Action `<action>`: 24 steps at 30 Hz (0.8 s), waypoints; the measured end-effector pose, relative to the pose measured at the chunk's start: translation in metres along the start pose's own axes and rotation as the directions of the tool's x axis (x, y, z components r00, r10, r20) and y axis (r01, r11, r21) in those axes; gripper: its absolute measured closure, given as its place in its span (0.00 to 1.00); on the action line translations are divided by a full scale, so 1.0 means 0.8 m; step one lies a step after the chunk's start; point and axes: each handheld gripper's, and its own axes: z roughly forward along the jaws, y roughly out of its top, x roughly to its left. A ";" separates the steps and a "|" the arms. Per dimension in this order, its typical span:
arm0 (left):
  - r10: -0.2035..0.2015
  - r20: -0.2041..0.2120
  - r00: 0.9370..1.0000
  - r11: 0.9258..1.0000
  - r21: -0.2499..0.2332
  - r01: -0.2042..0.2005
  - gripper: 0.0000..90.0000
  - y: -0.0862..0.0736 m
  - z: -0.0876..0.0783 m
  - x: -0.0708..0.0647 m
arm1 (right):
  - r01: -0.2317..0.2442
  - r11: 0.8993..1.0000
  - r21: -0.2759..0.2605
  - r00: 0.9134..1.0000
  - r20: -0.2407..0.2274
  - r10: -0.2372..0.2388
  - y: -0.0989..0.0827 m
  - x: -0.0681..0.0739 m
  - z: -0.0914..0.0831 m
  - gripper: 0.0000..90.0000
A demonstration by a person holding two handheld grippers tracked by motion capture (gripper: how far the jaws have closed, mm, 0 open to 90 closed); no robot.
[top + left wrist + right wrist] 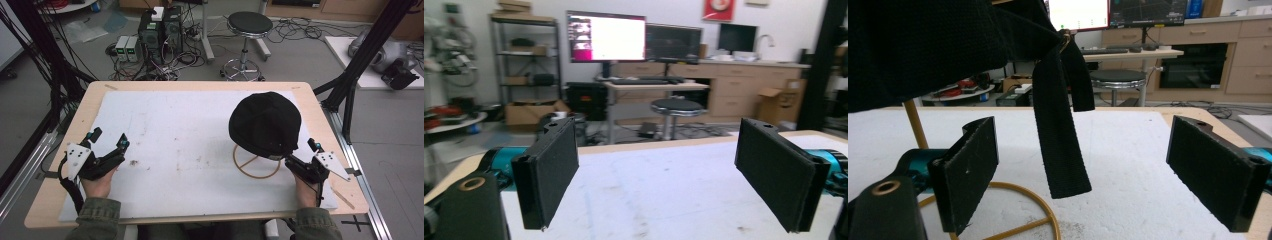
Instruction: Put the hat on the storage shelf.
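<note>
- My left gripper (107, 141) rests at the near left of the bench (200, 86), jaws spread wide and holding nothing; ahead of it lies bare white mat (175, 130).
- Well to its right, a black cap (265, 124) sits on a thin gold wire stand (256, 166) at the right of the mat.
- The cap's strap (1060, 145) hangs straight down, long axis upright, its free end above the stand's ring base.
- My right gripper (300, 159) is by far the nearer one, just near and right of the cap. Its jaws stand wide open, empty, with the strap dangling between them slightly farther on.
- The stand's upright post, left of the strap, could catch my left jaw.
</note>
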 end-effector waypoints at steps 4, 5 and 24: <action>0.042 -0.097 0.994 0.999 0.000 -0.042 0.21 -0.008 -0.009 0.004 | -0.013 1.000 -0.010 1.000 0.007 0.013 -0.001 0.001 -0.002 0.14; 0.055 -0.120 0.991 0.998 0.007 -0.054 0.21 -0.011 -0.011 0.004 | -0.012 1.000 -0.014 1.000 0.013 0.012 -0.001 0.001 -0.002 0.14; 0.073 -0.130 0.989 0.997 0.041 -0.068 0.21 -0.031 -0.023 0.009 | -0.006 1.000 -0.015 1.000 0.019 0.006 -0.001 -0.002 -0.005 0.14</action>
